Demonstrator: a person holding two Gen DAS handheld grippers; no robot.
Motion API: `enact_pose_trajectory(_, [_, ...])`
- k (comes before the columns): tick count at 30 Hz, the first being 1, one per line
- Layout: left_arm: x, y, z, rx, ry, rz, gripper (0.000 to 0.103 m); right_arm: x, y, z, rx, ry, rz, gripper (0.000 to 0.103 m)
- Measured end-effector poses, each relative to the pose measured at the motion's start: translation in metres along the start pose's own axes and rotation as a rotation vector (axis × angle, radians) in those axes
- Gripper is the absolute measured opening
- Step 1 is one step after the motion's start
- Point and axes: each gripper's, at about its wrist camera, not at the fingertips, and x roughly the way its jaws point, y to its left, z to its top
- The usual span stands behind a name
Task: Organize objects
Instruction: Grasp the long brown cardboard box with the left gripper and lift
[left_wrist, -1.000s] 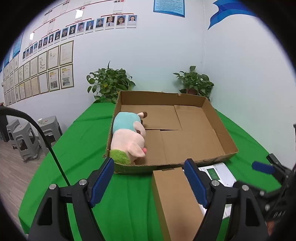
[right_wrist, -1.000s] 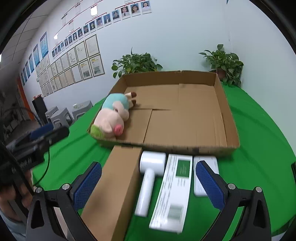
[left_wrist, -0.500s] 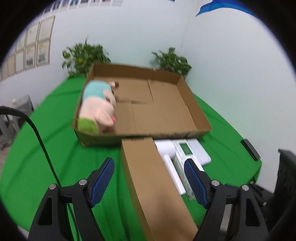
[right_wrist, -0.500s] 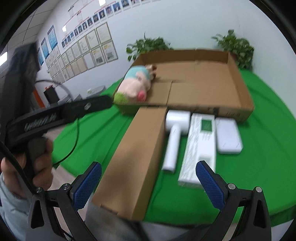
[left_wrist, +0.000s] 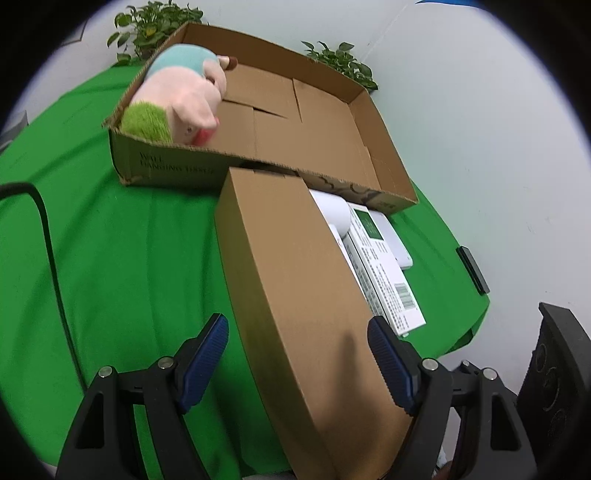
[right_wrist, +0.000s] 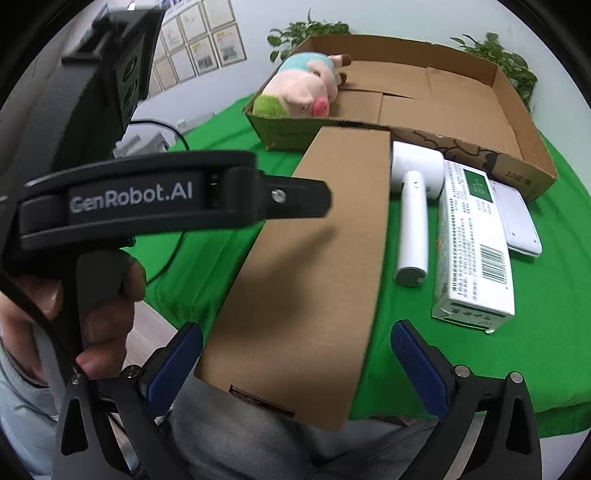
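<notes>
One plush pig (right_wrist: 301, 94), one tray box (right_wrist: 513, 110) — three white items, one long carton (right_wrist: 321, 266)

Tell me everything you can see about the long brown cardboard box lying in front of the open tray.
The long brown box is plain closed cardboard, with a slotted tab at its near end. It lies flat on the green cloth, its near end overhanging the table edge and its far end at the open tray. A white handled device lies alongside. Both open grippers straddle it without touching.

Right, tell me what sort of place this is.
Probably an office or lab room set up for recording: framed certificates line the wall, potted plants sit in the corner, and a bright green cloth covers the table holding the cardboard tray.
</notes>
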Motion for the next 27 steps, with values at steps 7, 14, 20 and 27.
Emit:
enact_pose_trajectory(7, [0.004,0.000,-0.010,-0.018,0.024,-0.016,0.077,0.013,0.008,-0.001,-0.049,0.041,0.013,0.102])
enact_pose_trajectory(14, [0.012,-0.005,-0.019,-0.052,0.039,-0.037,0.077,0.016,-0.002,-0.007,-0.072,0.042,0.063,0.100])
enact_pose_trajectory(20, [0.011,-0.007,-0.023,-0.082,0.035,-0.027,0.078,0.012,-0.008,-0.012,-0.094,0.013,0.098,0.099])
enact_pose_trajectory(27, [0.008,-0.022,-0.024,-0.047,0.030,0.028,0.078,0.005,-0.016,-0.018,-0.086,-0.024,0.140,0.097])
